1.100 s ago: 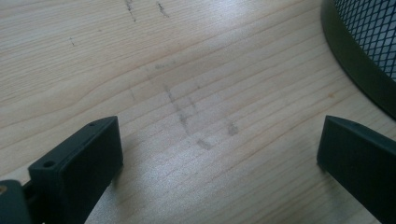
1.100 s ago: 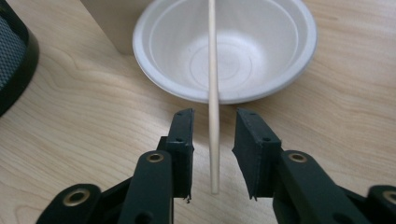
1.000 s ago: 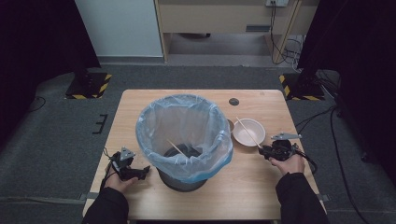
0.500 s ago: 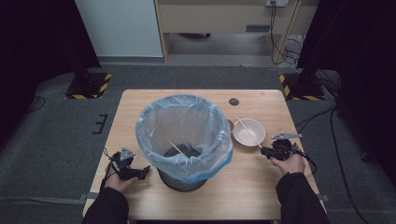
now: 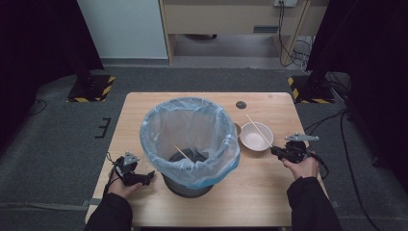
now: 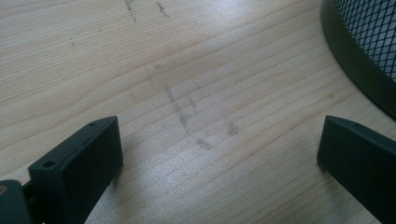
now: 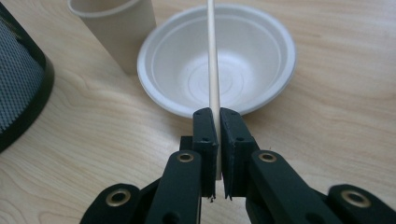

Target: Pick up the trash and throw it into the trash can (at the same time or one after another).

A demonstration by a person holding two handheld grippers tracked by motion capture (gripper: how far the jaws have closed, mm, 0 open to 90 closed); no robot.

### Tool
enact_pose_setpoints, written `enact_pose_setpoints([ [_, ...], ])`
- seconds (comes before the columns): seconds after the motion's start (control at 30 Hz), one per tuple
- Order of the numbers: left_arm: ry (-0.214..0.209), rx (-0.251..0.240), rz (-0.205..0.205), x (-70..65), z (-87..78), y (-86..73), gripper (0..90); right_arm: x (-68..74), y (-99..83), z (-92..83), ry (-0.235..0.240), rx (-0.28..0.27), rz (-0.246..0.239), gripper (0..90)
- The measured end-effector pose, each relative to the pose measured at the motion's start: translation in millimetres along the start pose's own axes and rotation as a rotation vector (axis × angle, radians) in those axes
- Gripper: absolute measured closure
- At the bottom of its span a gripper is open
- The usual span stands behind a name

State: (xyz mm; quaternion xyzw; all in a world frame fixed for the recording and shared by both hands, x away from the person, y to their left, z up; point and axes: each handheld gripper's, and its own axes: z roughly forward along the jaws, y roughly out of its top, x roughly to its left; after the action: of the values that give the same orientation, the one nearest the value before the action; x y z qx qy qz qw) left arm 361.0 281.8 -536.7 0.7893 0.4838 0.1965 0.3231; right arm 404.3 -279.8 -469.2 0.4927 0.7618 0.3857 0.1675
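Now the right gripper (image 7: 216, 116) clamps a wooden stick (image 7: 212, 51) whose length points away across the white bowl (image 7: 261, 56).

Lined bin (image 5: 190, 144) mid-table; bare wood (image 5: 250, 197) around.

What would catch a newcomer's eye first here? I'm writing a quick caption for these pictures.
The black mesh bin with its billowing blue bag dominates the middle of the wooden table. Right of it, the right gripper has just closed its jaws on a thin wooden stick lying across a white bowl. The left gripper rests open beside the bin.
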Motion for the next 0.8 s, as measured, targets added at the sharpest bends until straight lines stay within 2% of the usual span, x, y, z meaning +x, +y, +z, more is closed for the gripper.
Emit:
enact_pose_setpoints([
  [0.1,0.0,0.0,0.0,0.0,0.0,0.0,0.0,-0.4,5.9,-8.3,0.001,-0.049,-0.006,86.1],
  [0.3,0.0,0.0,0.0,0.0,0.0,0.0,0.0,-1.2,15.5,-24.8,-0.013,-0.16,0.013,86.1],
  [0.33,0.0,0.0,0.0,0.0,0.0,0.0,0.0,-1.5,18.6,-30.1,-0.013,-0.195,0.021,86.1],
  [0.4,0.0,0.0,0.0,0.0,0.0,0.0,0.0,-1.3,20.3,-32.8,-0.012,-0.211,0.021,86.1],
  [0.57,0.0,0.0,0.0,0.0,0.0,0.0,0.0,1.2,29.7,-47.7,0.003,-0.293,0.024,86.1],
  [0.6,0.0,0.0,0.0,0.0,0.0,0.0,0.0,3.2,34.0,-54.6,0.013,-0.327,0.024,86.1],
  [0.67,0.0,0.0,0.0,0.0,0.0,0.0,0.0,3.9,35.5,-57.0,0.017,-0.338,0.022,86.1],
  [0.73,0.0,0.0,0.0,0.0,0.0,0.0,0.0,7.8,41.6,-66.4,0.038,-0.387,0.023,86.2],
  [0.8,0.0,0.0,0.0,0.0,0.0,0.0,0.0,9.3,43.4,-69.3,0.044,-0.402,0.02,86.2],
])
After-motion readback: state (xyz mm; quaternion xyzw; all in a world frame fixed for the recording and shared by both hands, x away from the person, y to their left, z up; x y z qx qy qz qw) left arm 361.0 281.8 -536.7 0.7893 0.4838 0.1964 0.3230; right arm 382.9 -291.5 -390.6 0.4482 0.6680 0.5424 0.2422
